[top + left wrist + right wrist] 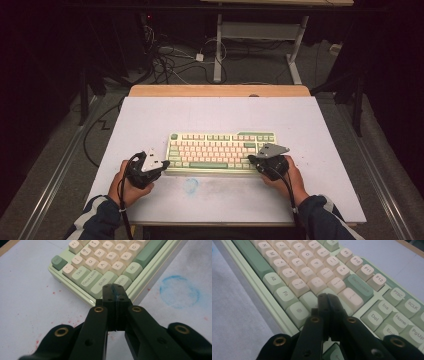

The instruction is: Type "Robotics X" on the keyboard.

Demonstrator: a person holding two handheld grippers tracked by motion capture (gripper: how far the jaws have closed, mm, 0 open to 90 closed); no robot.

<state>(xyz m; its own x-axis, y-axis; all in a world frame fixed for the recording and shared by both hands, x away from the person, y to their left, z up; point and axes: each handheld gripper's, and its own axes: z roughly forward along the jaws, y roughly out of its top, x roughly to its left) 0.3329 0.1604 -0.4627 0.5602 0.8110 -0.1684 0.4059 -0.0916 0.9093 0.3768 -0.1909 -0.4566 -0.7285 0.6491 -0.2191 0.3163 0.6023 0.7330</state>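
A green and cream keyboard (220, 150) lies in the middle of the white table (150, 115). My left gripper (165, 165) is at its near left corner, jaws pressed together with nothing between them; in the left gripper view its tips (113, 287) sit over the keyboard (107, 262) at the bottom-left keys, beside Shift and Win. My right gripper (251, 159) is over the keyboard's right end, also shut and empty. In the right gripper view its tips (327, 297) hover just above the keys of the keyboard (312, 272) near the right Shift area; touching is unclear.
A faint blue ring stain (190, 185) marks the table in front of the keyboard, seen also as the blue ring (178, 291). Small red specks (56, 292) dot the surface. Beyond the far wooden edge (220, 90) are cables and a desk frame (218, 45).
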